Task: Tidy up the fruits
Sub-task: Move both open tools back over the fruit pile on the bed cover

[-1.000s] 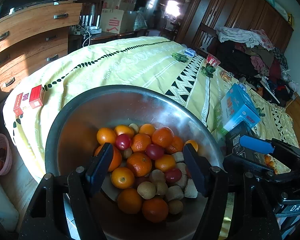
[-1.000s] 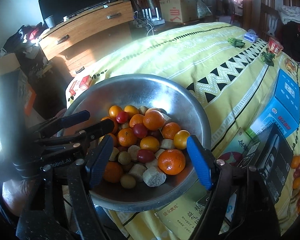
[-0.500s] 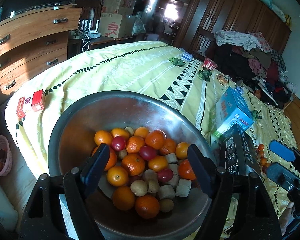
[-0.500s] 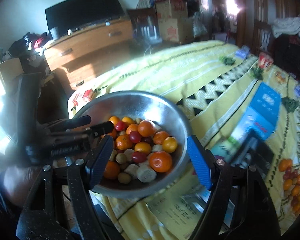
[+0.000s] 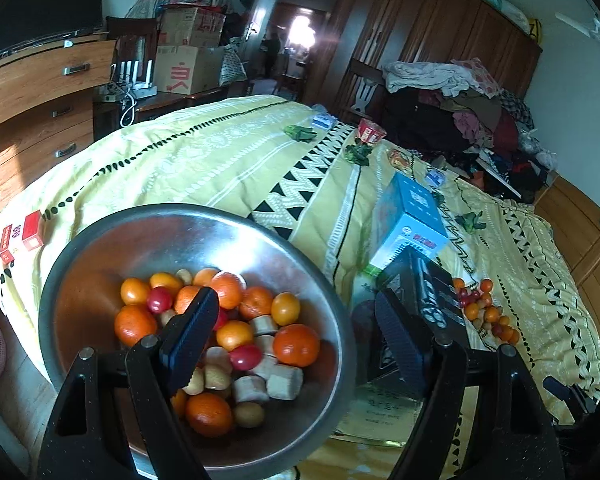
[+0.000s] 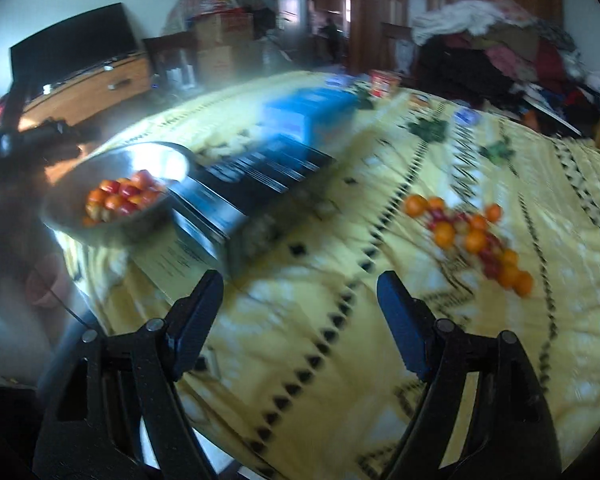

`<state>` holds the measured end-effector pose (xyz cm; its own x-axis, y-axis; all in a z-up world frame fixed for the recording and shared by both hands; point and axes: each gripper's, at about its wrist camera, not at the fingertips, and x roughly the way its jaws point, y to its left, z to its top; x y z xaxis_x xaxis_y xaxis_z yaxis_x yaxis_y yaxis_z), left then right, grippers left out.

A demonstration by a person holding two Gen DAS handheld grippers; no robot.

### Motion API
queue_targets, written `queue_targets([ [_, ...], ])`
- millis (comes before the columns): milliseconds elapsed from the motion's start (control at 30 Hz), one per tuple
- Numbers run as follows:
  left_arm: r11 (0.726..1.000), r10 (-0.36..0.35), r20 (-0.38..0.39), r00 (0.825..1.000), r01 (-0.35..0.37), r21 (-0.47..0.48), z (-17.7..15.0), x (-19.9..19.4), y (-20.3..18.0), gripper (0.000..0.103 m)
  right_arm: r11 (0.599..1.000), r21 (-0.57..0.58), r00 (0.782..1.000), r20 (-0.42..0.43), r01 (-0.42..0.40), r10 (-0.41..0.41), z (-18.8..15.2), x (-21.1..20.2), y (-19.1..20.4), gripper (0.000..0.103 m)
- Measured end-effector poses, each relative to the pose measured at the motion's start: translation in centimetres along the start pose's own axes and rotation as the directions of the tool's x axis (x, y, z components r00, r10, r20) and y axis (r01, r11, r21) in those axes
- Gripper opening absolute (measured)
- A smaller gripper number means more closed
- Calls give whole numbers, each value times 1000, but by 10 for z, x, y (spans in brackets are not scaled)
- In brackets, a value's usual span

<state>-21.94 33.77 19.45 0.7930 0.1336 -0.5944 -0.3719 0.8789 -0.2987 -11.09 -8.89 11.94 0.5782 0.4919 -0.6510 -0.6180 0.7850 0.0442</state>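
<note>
Fruit lies in two places on the bed [image 5: 204, 160]: a metal bowl [image 5: 100, 264] heaped with oranges, red tomatoes and pale chunks at the near corner, and a loose cluster of fruit [image 6: 472, 232] spread on the yellow cover further right. A black box [image 6: 252, 184] and a blue box [image 5: 410, 216] stand between them.

Your left hand-held gripper [image 5: 292, 332] hangs over the bowl's right side with its fingers wide apart and nothing between them; the left finger's pad sits over the pile, the right one past the rim, above the black box. Your right hand-held gripper [image 6: 300, 320] is also spread wide and empty, over bare cover.

The cluster lies ahead and to the right of your right hand-held gripper, well apart from it, its long axis running from upper left to lower right. Your right hand is plainly the nearer one to it, so the reach looks like its job.

The right view is badly smeared, so single fruits in the cluster cannot be told apart, nor which touch. In the left view the cluster is small and partly cut off behind the black box.
</note>
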Motion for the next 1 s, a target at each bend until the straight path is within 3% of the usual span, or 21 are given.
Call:
queue_targets([
  [200, 987, -129, -18, 992, 130, 93, 3, 6, -74, 82, 994, 93, 997, -44, 65, -61, -28, -13, -43, 80],
  [333, 959, -230, -41, 972, 234, 158, 0, 11, -138, 82, 988, 133, 996, -37, 82, -77, -38, -22, -63, 80],
  [400, 947, -263, -26, 964, 264, 181, -3, 9, -167, 89, 984, 156, 996, -31, 88, -84, -44, -27, -74, 80],
  [500, 918, -336, -47, 941, 338, 208, -11, 20, -213, 94, 976, 192, 995, -21, 102, -100, -53, -34, -90, 80],
  [633, 856, -420, -175, 891, 453, 251, -29, 51, -268, 94, 963, 240, 993, -43, 121, -114, -71, -35, -113, 80],
  [767, 825, -401, -279, 872, 477, 303, -53, 92, -318, 94, 947, 293, 991, -66, 134, -119, -88, -35, -137, 80],
  [833, 824, -377, -345, 859, 482, 298, -65, 124, -336, 94, 939, 317, 990, -78, 135, -116, -95, -33, -147, 80],
  [933, 819, -336, -421, 842, 482, 310, -80, 171, -355, 81, 930, 342, 990, -90, 134, -110, -104, -31, -158, 80],
  [1000, 818, -314, -475, 822, 488, 305, -91, 205, -365, 62, 924, 358, 989, -101, 136, -106, -109, -28, -167, 80],
])
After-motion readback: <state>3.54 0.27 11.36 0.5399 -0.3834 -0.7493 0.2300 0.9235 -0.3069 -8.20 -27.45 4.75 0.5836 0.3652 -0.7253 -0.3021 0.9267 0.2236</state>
